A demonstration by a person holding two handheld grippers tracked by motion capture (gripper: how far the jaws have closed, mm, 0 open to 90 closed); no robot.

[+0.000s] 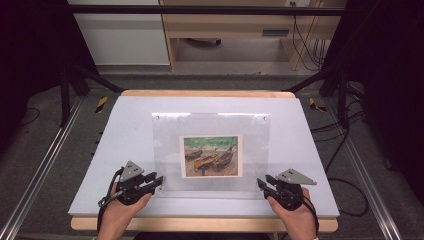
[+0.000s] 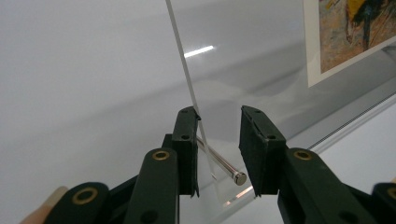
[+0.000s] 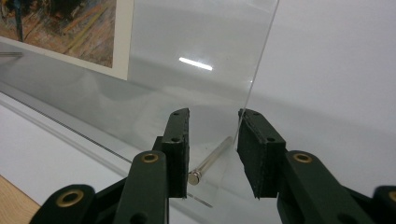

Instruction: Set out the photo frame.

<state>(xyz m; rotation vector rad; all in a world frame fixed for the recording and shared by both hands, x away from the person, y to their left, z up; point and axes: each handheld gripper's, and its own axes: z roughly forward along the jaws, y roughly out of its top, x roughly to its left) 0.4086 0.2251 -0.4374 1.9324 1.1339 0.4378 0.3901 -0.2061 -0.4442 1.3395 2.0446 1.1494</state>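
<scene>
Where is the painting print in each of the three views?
High view: the print lies at the centre of the clear frame, between the two grippers.
Left gripper view: its corner is at the top right, beyond the fingers.
Right gripper view: its corner is at the top left.
Shared landmark: the frame's clear sheet, with a metal pin at each near corner.

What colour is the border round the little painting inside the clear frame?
White, or off-white, all round the painting. The high view shows it best.
</scene>
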